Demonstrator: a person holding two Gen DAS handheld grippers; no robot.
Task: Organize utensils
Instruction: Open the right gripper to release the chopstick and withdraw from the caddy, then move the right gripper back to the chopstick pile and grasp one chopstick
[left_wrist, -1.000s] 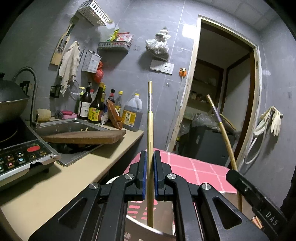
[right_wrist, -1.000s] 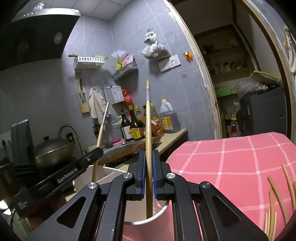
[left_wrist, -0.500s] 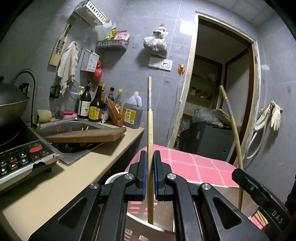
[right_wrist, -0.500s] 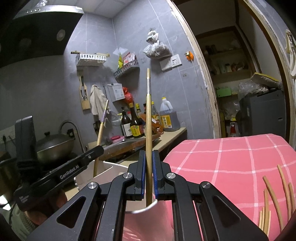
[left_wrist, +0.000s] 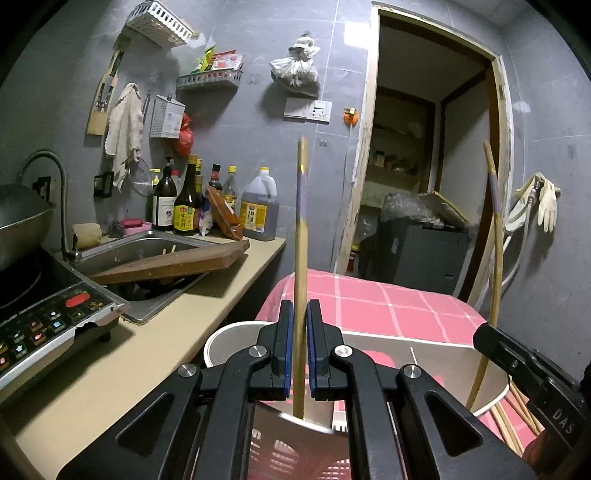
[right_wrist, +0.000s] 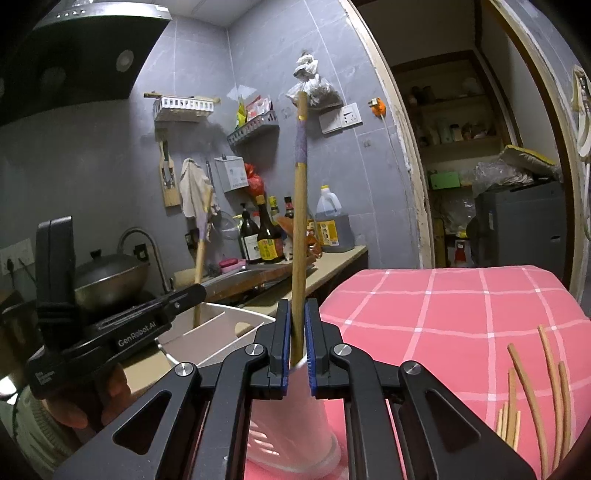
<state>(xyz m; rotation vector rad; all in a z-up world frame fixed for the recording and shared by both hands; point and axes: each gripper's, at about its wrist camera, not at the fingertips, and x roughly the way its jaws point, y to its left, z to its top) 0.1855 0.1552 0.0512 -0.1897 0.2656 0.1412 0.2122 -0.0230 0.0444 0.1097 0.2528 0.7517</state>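
Both tongs are seen clamped on chopsticks. Between the blue pads of the left tongs (left_wrist: 299, 354) one chopstick (left_wrist: 301, 258) is held upright, its lower end reaching down inside the white holder (left_wrist: 221, 343) just below the jaws. A purple band is shown near the top of this stick. In the right wrist view, the right tongs (right_wrist: 297, 354) are closed on a second chopstick (right_wrist: 300, 206), also upright and banded in purple, with its lower end hidden behind the pads at the holder's rim (right_wrist: 229, 325). Whether the pads press fully on this stick cannot be told from the picture alone, since a narrow gap is seen on the right side.

The holder is divided by an inner wall, and it is placed on a pink checked cloth (right_wrist: 461, 314) covering the table. Loose chopsticks (right_wrist: 535, 398) are laid on this cloth at the lower right, well apart from the holder. From the left wrist view, the right tongs' black body (left_wrist: 532, 376) is visible at the right edge, with its stick rising beside it. From the right wrist view, the left tool is seen at the left, gripped by a hand (right_wrist: 92, 402).

Beyond, a sink (left_wrist: 122, 254) with a wooden board (left_wrist: 173, 262) laid across it is seen on the counter, and bottles (left_wrist: 184, 206) are lined against the grey wall.
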